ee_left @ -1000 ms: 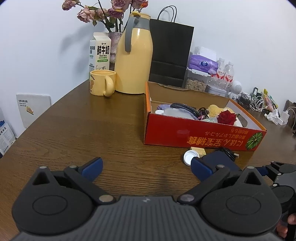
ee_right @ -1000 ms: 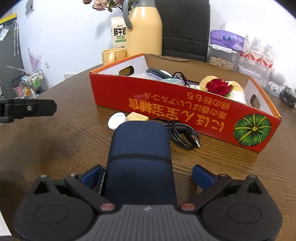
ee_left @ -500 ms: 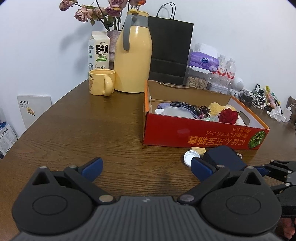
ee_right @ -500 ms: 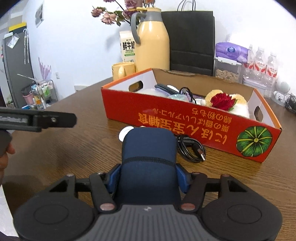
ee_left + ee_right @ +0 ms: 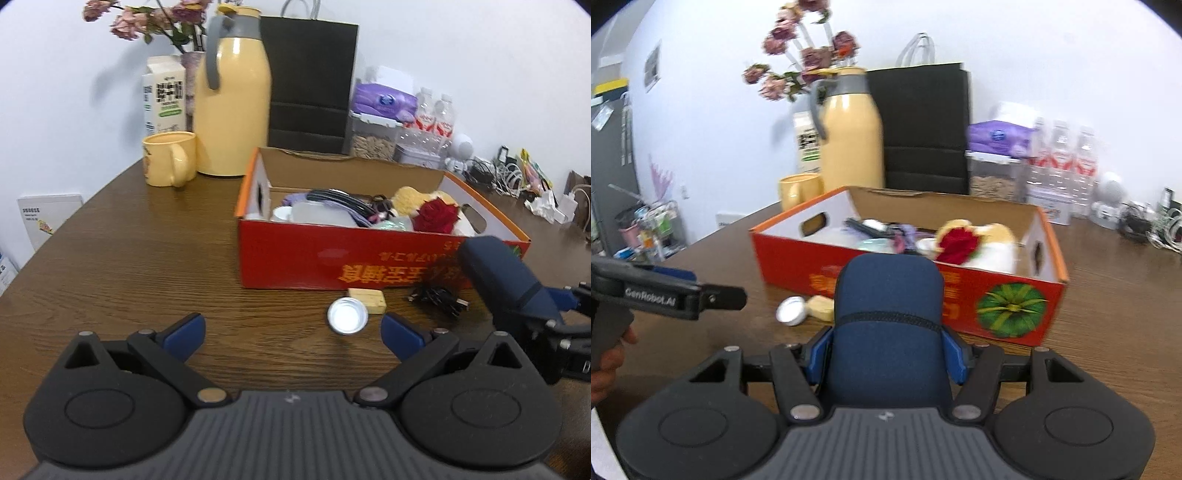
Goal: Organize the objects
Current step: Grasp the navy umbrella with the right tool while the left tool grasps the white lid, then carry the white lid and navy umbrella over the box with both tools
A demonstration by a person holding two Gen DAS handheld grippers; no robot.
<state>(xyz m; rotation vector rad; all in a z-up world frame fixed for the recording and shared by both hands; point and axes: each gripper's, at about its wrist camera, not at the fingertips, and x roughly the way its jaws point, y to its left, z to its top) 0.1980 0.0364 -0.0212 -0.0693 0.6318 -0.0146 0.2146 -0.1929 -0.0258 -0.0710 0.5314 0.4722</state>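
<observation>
My right gripper (image 5: 887, 354) is shut on a navy blue zippered case (image 5: 888, 317) and holds it lifted above the table, in front of the red cardboard box (image 5: 1008, 306). The case also shows at the right of the left wrist view (image 5: 506, 273). The box (image 5: 295, 258) holds a red rose (image 5: 436, 214), a black cable and other small items. My left gripper (image 5: 291, 332) is open and empty, low over the table. A white round lid (image 5: 347, 315), a small wooden block (image 5: 367, 300) and a black cable (image 5: 439, 297) lie in front of the box.
A yellow thermos jug (image 5: 232, 110), a yellow mug (image 5: 168, 158), a milk carton (image 5: 164, 99), a flower vase and a black paper bag (image 5: 310, 81) stand behind the box. Water bottles, containers and cables crowd the back right. The wooden table (image 5: 129, 258) curves away at the left.
My right gripper closed on the blue case and lifted it up off the table toward the box. My left gripper stayed open and shifted slightly.
</observation>
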